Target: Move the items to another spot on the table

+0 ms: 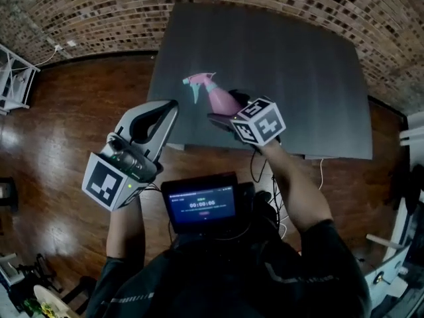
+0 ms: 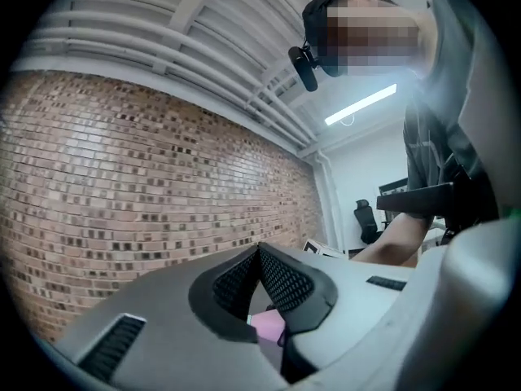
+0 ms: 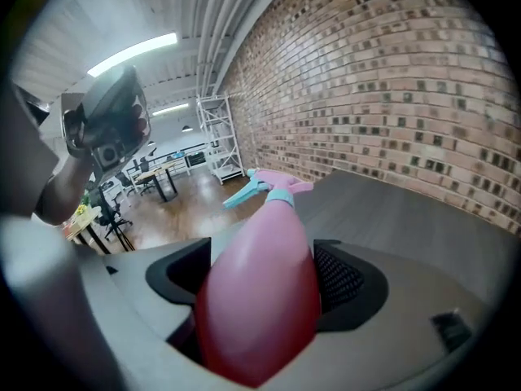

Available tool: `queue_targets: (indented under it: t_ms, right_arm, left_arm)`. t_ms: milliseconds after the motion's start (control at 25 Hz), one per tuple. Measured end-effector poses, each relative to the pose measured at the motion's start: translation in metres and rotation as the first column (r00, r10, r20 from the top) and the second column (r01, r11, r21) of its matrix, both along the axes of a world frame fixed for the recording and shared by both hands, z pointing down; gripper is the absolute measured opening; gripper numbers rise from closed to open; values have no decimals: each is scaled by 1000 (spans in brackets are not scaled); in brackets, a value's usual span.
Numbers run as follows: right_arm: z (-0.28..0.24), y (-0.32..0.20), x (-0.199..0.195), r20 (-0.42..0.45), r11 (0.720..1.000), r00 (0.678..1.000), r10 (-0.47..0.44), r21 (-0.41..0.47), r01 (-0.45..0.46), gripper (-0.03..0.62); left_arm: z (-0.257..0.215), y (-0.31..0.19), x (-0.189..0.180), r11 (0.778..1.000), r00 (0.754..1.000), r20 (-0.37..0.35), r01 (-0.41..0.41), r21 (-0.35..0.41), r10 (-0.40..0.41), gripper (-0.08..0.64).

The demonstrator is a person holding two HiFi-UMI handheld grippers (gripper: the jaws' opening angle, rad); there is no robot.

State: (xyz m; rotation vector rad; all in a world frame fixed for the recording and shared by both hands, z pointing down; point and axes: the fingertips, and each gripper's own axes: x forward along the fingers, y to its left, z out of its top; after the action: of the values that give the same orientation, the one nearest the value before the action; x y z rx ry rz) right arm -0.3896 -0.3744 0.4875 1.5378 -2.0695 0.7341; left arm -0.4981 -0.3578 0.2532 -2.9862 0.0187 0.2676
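Note:
A pink spray bottle [image 1: 217, 97] with a teal trigger lies tilted over the near part of the dark table [image 1: 305, 65], its nozzle pointing away to the left. My right gripper [image 1: 226, 108] is shut on the bottle's body. In the right gripper view the bottle [image 3: 260, 300] fills the gap between the two pads of the right gripper [image 3: 260, 259]. My left gripper [image 1: 172, 105] is held up over the wooden floor left of the table, apart from the bottle. Its jaws meet at the tips, so the left gripper [image 2: 259, 251] is shut on nothing.
A small screen [image 1: 201, 204] hangs at the person's chest. A white metal rack [image 1: 13, 78] stands on the floor at far left, and white furniture [image 1: 411, 134] at far right. A brick wall runs behind the table. Cables hang below the table's near edge.

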Motion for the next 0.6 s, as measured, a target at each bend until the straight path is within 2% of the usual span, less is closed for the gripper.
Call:
queue_targets:
  t_ms: [160,360,600]
  right_arm:
    - [-21,50,54,-3,992,993,120,42,-119,403]
    - [-40,120,111,-1,968,971,238,88,-237,403]
    - [-51,200,164,0,937,944,331,115,-329,403]
  left_arm:
    - [-8,39,51,993,993,4,-118,17,118,-3]
    - [-18,101,106,968,969,3,-249,42,249,-3]
    - [-23,166,161,945,946,6,-325,44,325,-3]
